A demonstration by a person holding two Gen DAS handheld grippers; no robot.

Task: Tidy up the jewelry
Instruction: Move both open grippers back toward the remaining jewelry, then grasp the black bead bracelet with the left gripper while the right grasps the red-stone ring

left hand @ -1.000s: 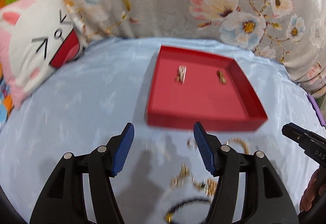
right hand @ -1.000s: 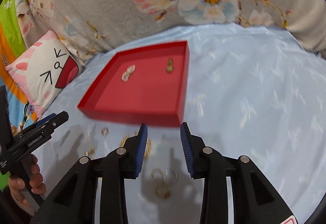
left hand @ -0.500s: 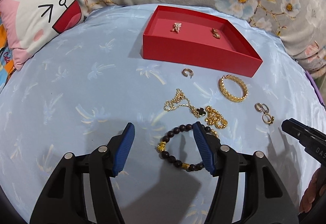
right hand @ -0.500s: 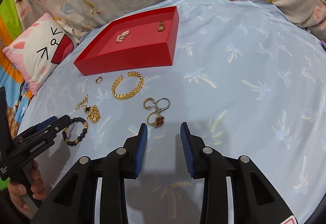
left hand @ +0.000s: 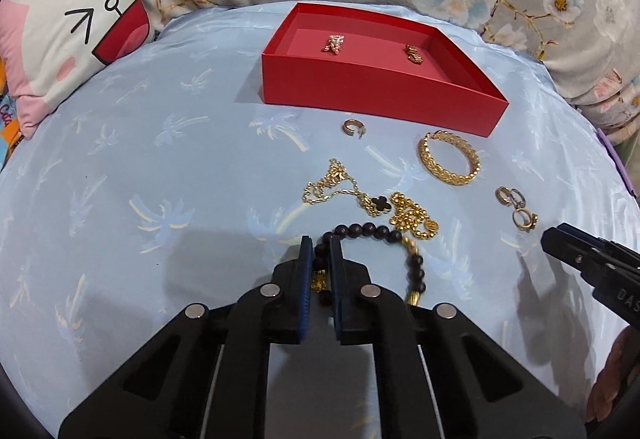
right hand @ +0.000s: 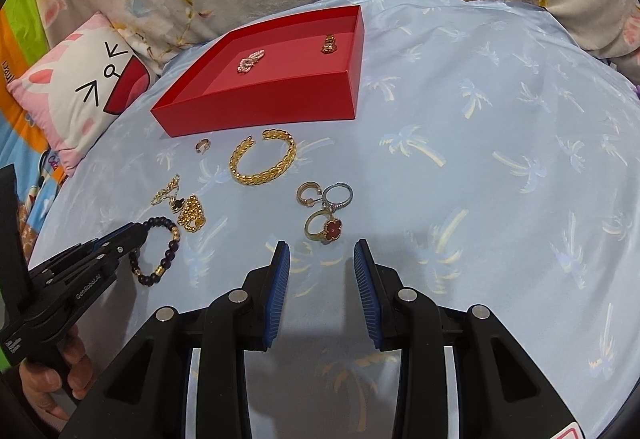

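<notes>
Left gripper (left hand: 321, 244): jaws have just been closing and now pinch the near-left arc of the dark beaded bracelet (left hand: 374, 231), which lies on the blue palm-print sheet (left hand: 160, 167), well short of the red tray (left hand: 372, 95) near the sheet's far edge.

Right gripper (right hand: 321, 248): jaws partly apart, nothing between them, hovering just short of the red-clover ring (right hand: 325, 228).

Handling, judged: bracelet light, limp, probably strung on elastic; round beads may roll out of the pads. Taking it across the strand, as here, seems best; it will likely dangle when lifted and could snag the gold bead chain (left hand: 412, 215) that touches it.

Hidden: pad contact is masked by the fingers, so grip depth is unclear. The bracelet's near arc is behind the gripper body.
</notes>
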